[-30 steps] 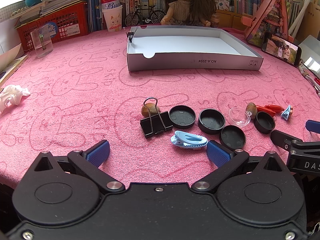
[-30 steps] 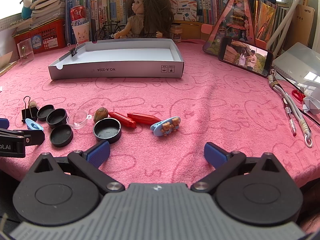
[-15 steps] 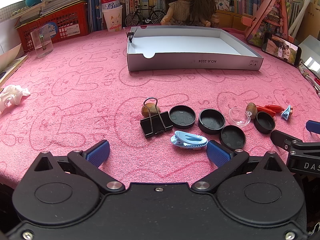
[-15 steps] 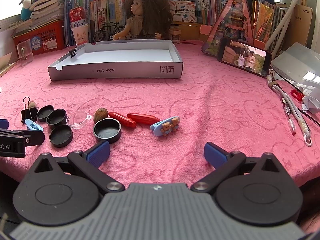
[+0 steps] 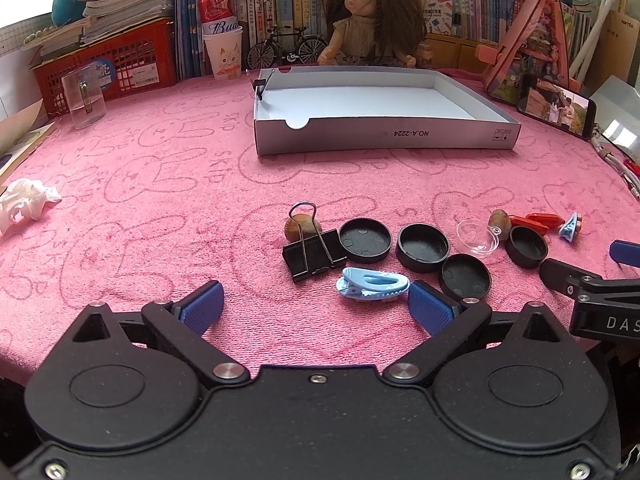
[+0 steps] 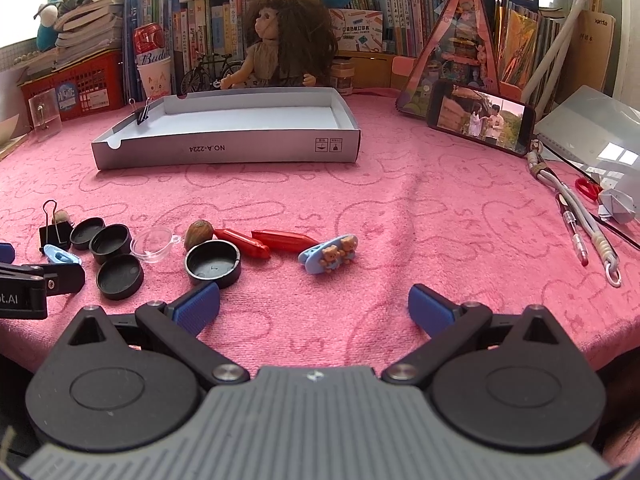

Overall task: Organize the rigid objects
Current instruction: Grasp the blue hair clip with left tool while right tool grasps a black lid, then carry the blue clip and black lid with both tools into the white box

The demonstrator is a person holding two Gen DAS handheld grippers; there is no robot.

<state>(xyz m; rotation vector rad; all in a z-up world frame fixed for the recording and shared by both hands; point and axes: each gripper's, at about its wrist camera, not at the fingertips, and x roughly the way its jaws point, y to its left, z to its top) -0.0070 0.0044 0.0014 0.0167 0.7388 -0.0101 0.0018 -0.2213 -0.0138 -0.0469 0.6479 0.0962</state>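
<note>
Small objects lie in a row on the pink cloth: a black binder clip point(image 5: 313, 246), a nut point(image 5: 301, 227), a light blue hair clip point(image 5: 372, 283), several black round lids point(image 5: 423, 247), a clear plastic cup point(image 5: 477, 237), red clips point(image 6: 262, 242) and a blue bear clip point(image 6: 329, 258). A shallow white box point(image 5: 384, 134) stands behind them, with a small binder clip on its left rim. My left gripper point(image 5: 316, 308) is open and empty, just in front of the blue hair clip. My right gripper point(image 6: 314, 307) is open and empty, in front of the bear clip.
A doll point(image 5: 372, 20), books, a red basket point(image 5: 104, 64) and a can line the back. A glass point(image 5: 85, 98) and crumpled tissue point(image 5: 24, 204) lie at the left. A phone point(image 6: 480, 120), cables, a pen point(image 6: 574, 232) and scissors lie at the right.
The right wrist view has shifted very slightly; no object has moved and both grippers stay open.
</note>
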